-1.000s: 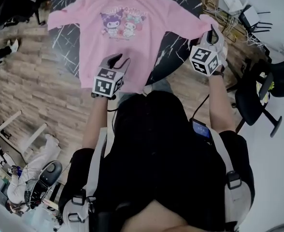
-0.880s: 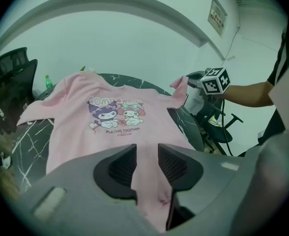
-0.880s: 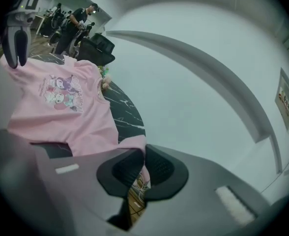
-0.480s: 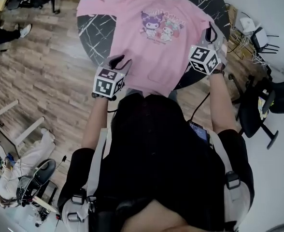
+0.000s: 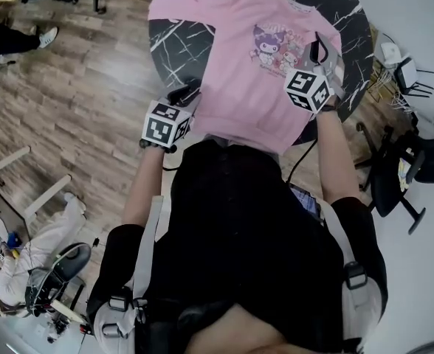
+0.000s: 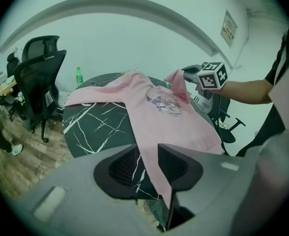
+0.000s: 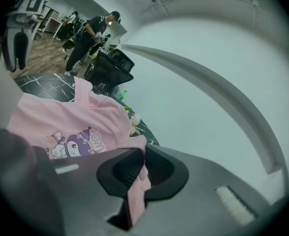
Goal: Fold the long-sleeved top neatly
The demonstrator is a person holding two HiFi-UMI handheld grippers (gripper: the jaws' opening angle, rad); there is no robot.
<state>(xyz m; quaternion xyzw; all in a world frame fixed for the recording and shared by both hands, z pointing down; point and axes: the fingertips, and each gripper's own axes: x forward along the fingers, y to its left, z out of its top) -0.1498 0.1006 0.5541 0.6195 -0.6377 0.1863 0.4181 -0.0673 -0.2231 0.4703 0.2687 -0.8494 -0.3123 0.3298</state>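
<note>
The top (image 5: 254,72) was a single pink long-sleeved sweatshirt with one cartoon print (image 5: 272,50) on the chest, showing two figures, one dark purple and one pale. It lay face up on the round table (image 5: 171,46), which was black with white veins, and its hem end reached past the near edge towards me. I counted two sleeves. The one on my left (image 6: 88,96) lay stretched out flat over the tabletop, and the other rose from the cloth up to my right gripper (image 5: 322,49). That gripper's jaws were pressed together on a thin fold of the pink sleeve, which hung down between the pads in a crumpled tail. My left gripper (image 5: 183,93) was at the hem corner beside the table edge. Its jaws stood a little apart, with a strip of the top filling the gap and pinched between the pads. Each gripper carried one marker cube, two in all.

One green bottle (image 6: 78,76) stood at the table's far edge, whether on it or behind it I couldn't tell. I made out two black office chairs (image 6: 40,85) there, the farther one mostly covered by the nearer. One person (image 7: 93,31) stood far off in the room, too small to tell more.

The collar was cut off at the top edge of the head view, and my own body hid the middle of the hem. Inside the right jaws I couldn't tell cuff from folded cloth
</note>
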